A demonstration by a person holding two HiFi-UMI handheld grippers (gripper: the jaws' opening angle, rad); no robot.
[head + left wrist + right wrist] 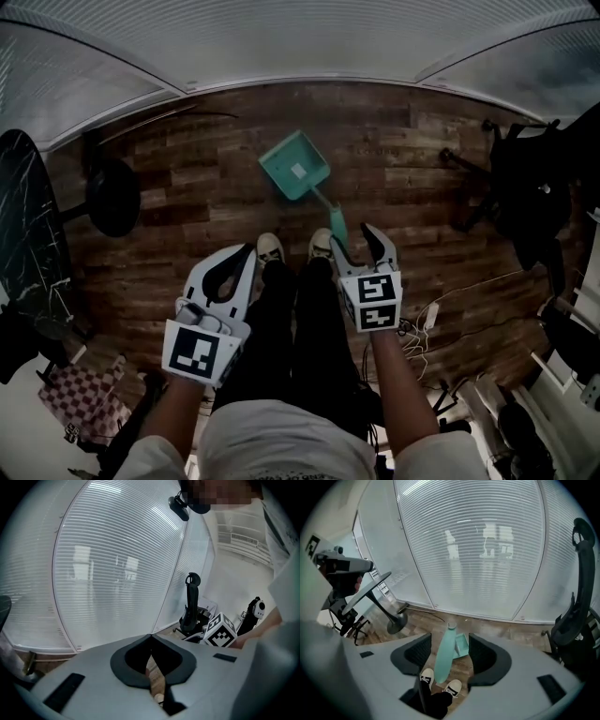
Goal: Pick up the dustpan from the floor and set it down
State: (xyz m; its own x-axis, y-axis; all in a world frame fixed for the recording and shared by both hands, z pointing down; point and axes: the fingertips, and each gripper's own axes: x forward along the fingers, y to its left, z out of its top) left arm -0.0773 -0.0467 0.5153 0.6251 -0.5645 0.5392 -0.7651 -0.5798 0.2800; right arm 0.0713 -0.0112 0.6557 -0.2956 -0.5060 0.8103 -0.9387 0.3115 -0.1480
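Note:
A teal dustpan (296, 167) lies on the wooden floor ahead of the person's shoes (270, 248), and its long handle (337, 225) slants back toward them. My right gripper (352, 239) is open, with the end of the handle between its jaws. In the right gripper view the handle (444, 653) runs up the gap with space on both sides, and the pan (462, 645) shows beyond it. My left gripper (246, 255) hangs to the left over the person's legs, away from the dustpan. Its jaws meet at the tip in the left gripper view (151, 636), with nothing between them.
A black round-based stand (112, 195) sits on the floor at left. A black chair (530, 202) stands at right. Cables and a white power strip (429, 317) lie near the right foot. A checked cloth (80, 389) is at lower left. A curved frosted wall (300, 42) closes the far side.

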